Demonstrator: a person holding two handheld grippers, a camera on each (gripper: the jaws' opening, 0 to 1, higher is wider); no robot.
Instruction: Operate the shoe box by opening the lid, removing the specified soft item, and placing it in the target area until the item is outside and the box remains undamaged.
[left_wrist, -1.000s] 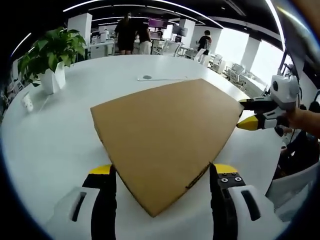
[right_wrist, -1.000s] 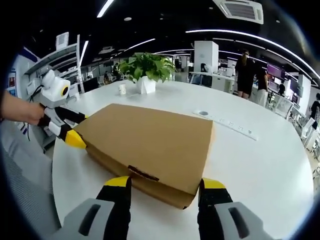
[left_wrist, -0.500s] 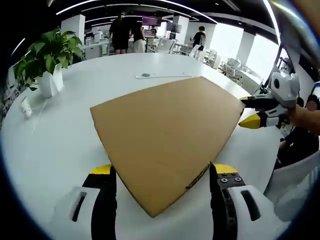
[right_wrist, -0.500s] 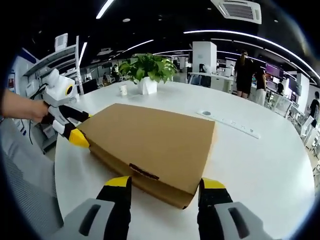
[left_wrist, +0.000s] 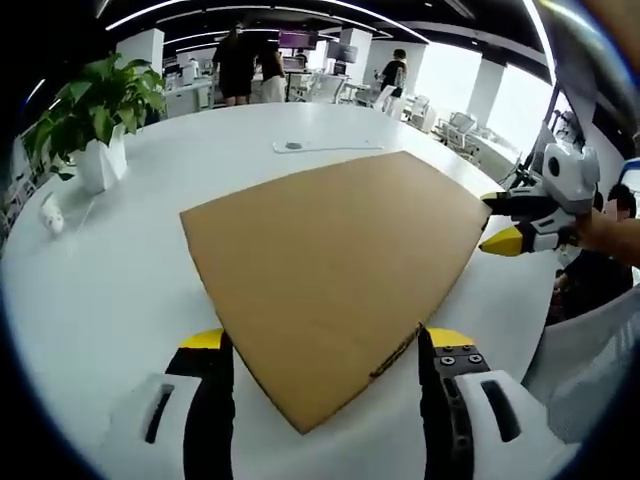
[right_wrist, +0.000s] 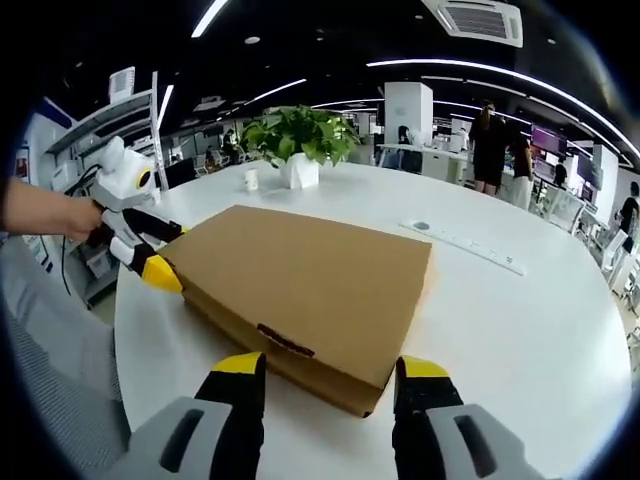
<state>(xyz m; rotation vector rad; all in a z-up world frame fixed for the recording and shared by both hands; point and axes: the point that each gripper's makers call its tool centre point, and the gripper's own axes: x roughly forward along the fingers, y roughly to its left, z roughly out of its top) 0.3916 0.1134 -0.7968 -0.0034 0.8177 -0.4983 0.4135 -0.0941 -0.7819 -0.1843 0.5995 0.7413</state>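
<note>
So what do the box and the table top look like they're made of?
The box looks like plain brown cardboard: matte, unprinted, with a folded lid edge along its front side. The table has a smooth white top with a faint sheen, likely laminate or painted board, though the look doesn't settle which.

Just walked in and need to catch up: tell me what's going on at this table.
A person holds a hand-held gripper in each hand at a closed cardboard shoe box lying on a round white table. The left hand-held gripper straddles one corner of the box with open jaws, and the right hand-held gripper does the same at the opposite corner. The lid is still down, so nothing has come out yet. A potted plant and a power strip also sit on the table.
</note>
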